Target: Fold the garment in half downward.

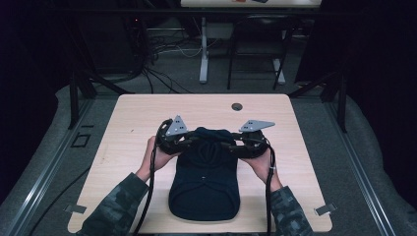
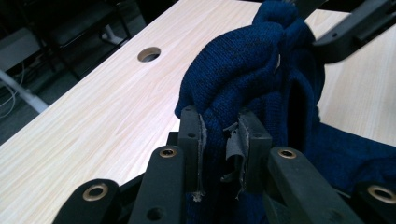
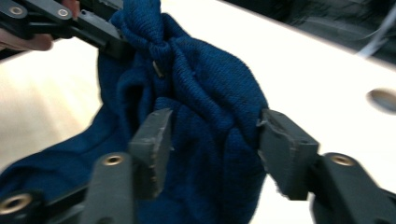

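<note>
A dark blue knitted garment (image 1: 204, 184) lies on the light wooden table (image 1: 142, 118), its near part flat and its far end bunched up. My left gripper (image 1: 193, 140) comes at that bunch from the left. In the left gripper view it (image 2: 219, 135) is shut on a fold of the knit (image 2: 243, 70). My right gripper (image 1: 227, 145) reaches in from the right. Its jaws (image 3: 212, 140) stand wide apart around a thick lump of the garment (image 3: 210, 93), so it is open. The left gripper (image 3: 109, 39) pinches the fabric's top beyond it.
A round cable hole (image 1: 237, 106) sits in the table's far edge, also visible as the hole (image 2: 149, 54) in the left gripper view. Beyond the table are desk legs (image 1: 203, 49), a chair frame and cables on the grey floor. Bare tabletop lies left and right of the garment.
</note>
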Motion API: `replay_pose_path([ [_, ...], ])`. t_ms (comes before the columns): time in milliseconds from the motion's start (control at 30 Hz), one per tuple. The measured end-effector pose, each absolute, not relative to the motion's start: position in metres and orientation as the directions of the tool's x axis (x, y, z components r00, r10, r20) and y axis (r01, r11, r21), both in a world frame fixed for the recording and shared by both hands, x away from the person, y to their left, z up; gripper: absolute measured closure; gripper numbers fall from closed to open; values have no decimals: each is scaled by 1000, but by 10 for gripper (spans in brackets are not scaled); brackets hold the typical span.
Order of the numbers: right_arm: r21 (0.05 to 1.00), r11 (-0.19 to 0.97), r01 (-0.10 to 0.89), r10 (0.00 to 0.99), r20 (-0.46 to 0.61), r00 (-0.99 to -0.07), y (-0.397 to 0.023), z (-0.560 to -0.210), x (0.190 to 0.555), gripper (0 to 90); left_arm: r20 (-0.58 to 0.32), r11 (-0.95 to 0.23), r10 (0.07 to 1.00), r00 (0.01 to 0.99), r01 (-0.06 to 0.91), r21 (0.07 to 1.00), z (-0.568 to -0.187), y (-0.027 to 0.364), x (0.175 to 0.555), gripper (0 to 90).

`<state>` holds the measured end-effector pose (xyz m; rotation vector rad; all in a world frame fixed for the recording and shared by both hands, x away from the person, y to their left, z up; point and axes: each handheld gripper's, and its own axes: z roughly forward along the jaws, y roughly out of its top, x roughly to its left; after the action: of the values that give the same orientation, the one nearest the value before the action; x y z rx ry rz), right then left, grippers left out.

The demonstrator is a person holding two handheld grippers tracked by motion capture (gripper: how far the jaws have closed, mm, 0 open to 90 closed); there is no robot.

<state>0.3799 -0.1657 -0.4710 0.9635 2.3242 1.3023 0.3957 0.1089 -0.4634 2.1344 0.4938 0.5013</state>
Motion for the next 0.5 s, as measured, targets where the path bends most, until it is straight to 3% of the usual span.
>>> replay_pose_path([
  [33,830,351,432,681,90,-726,-167,-473,382,347,178,-550,510,842,159,820,-463,108,395,751],
  [100,809,359,466,697,100,-710,-167,-479,383,294,212,-567,487,847,123,814,-461,105,391,752],
  [233,807,349,476,704,110,-702,-167,-481,383,279,243,-588,466,851,93,804,-459,101,389,751],
  [267,807,350,476,705,108,-701,-168,-480,383,324,243,-586,464,852,89,806,-458,101,389,751],
  [300,816,335,471,719,102,-687,-170,-479,383,452,241,-583,466,852,90,808,-458,101,389,751],
  [333,817,336,468,727,91,-681,-171,-479,383,505,239,-583,467,852,93,807,-458,102,390,750],
  [367,817,336,468,727,91,-681,-171,-479,383,505,234,-583,466,853,97,807,-458,103,390,750],
  [500,833,321,450,741,74,-667,-172,-479,379,679,213,-578,474,854,120,807,-458,108,391,743],
])
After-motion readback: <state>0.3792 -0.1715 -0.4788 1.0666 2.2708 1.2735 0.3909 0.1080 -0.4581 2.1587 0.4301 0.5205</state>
